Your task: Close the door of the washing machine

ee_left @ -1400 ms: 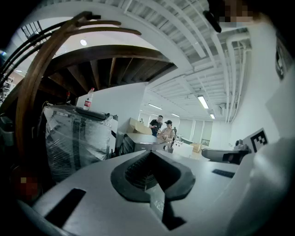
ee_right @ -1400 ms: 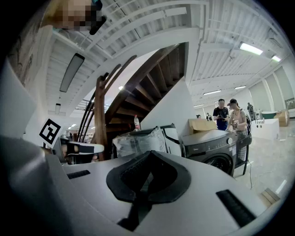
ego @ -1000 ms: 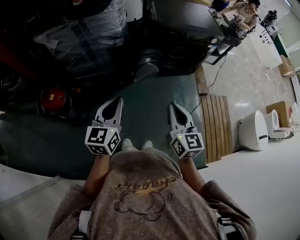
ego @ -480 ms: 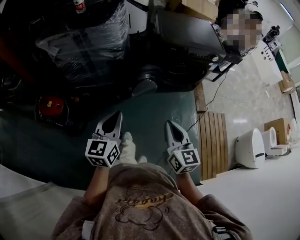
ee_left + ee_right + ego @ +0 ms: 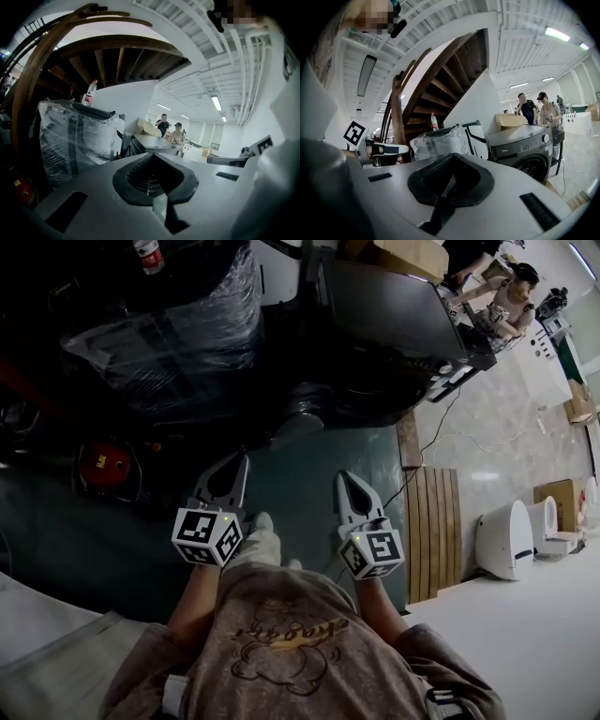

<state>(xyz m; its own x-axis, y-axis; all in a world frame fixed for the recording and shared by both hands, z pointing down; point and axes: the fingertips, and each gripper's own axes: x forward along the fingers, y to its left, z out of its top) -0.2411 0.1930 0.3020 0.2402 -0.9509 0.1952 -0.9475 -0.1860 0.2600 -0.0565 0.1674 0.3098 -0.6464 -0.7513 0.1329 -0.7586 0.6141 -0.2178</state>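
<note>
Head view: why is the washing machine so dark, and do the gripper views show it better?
Head view: the washing machine lies in deep shadow beside a bright floor. Right gripper view: it is clearly lit, though fisheye curves the ceiling beams.

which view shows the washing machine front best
Right gripper view: the washing machine faces it, panel and drum opening visible. Head view shows mostly its dark top; left gripper view only a sliver.
</note>
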